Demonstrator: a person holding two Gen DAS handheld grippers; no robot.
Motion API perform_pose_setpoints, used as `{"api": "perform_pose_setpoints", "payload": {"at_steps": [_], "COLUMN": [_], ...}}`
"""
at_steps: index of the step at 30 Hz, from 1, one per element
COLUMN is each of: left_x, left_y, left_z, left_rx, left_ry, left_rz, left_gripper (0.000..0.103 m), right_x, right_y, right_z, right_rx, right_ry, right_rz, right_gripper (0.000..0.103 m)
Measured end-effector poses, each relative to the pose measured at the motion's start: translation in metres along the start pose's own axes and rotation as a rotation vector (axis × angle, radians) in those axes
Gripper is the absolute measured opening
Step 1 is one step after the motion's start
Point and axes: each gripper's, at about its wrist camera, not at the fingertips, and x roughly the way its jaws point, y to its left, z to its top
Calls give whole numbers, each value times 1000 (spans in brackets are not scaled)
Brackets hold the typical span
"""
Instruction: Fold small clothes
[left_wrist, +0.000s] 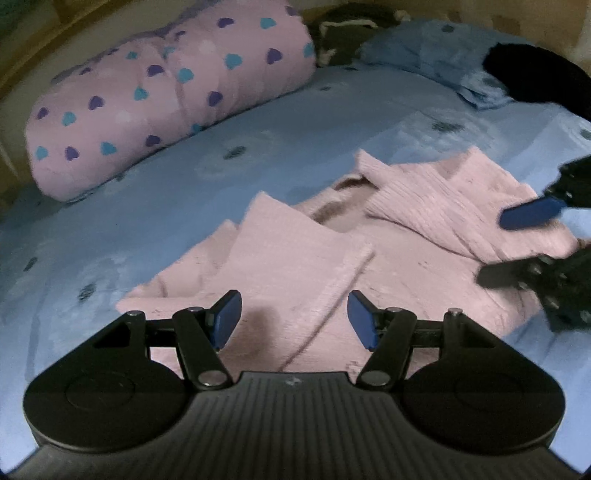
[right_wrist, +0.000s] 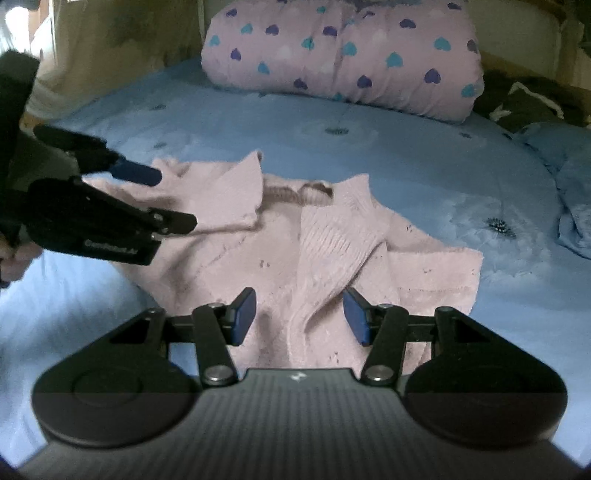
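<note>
Nearest each wrist camera, the black two-finger left gripper (left_wrist: 293, 319) with blue pads stands with its jaws apart and nothing between them, low over the near edge of a pale pink ribbed knit sweater (left_wrist: 288, 258); the matching right gripper (right_wrist: 299, 315) is likewise parted and grips nothing, poised above a ridge in the same sweater's front. That sweater lies spread on a light blue bedsheet with dark flower prints (right_wrist: 369, 122), both sleeves folded inward across the body and the collar pointing toward the far side of the bed. Beyond it, well apart, a rolled pink quilt dotted with purple and teal hearts (right_wrist: 343, 55) rests across the head of the bed, with a rumpled blue pillow (left_wrist: 424, 55) beside it.
</note>
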Motion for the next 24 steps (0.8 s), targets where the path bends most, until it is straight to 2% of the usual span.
{"api": "perform_pose_setpoints", "payload": {"at_steps": [2,5,9,10,11,12,13,14,15,16,18,24], "left_x": [6,15,22,24,26,29,32,32,31,30,29,39], "left_y": [-4,-10,-5,-1,2,5,10,15,19,25,39,94], "left_z": [-2,-6,-4,-3,-1,1,3,5,7,9,15,28], "left_rx": [24,60,36,18,3,-17,-42,-57,-64,-69,-91,-164], "left_ry": [9,5,-15,-17,-14,-3,5,-3,-14,-30,-54,-86], "left_rz": [-6,6,12,16,19,20,28,37,48,66,105,248], "left_gripper": [69,69,67,59,35,25,17,14,13,13,12,12], "right_x": [6,13,22,25,28,31,34,36,37,37,34,19], "right_y": [-1,-5,-8,-10,-12,-14,-16,-19,-22,-27,-34,-66], "right_z": [-2,-3,-2,-1,0,1,2,3,4,6,9,16], "right_rx": [7,30,49,66,84,101,118,130,140,157,175,192], "right_ry": [8,7,-9,-15,-23,-30,-37,-45,-51,-59,-85,-206], "right_rz": [-24,-15,-4,0,4,10,13,5,2,2,-17,-243], "right_gripper": [54,54,53,53,53,50,32,22,14,12,11,10]}}
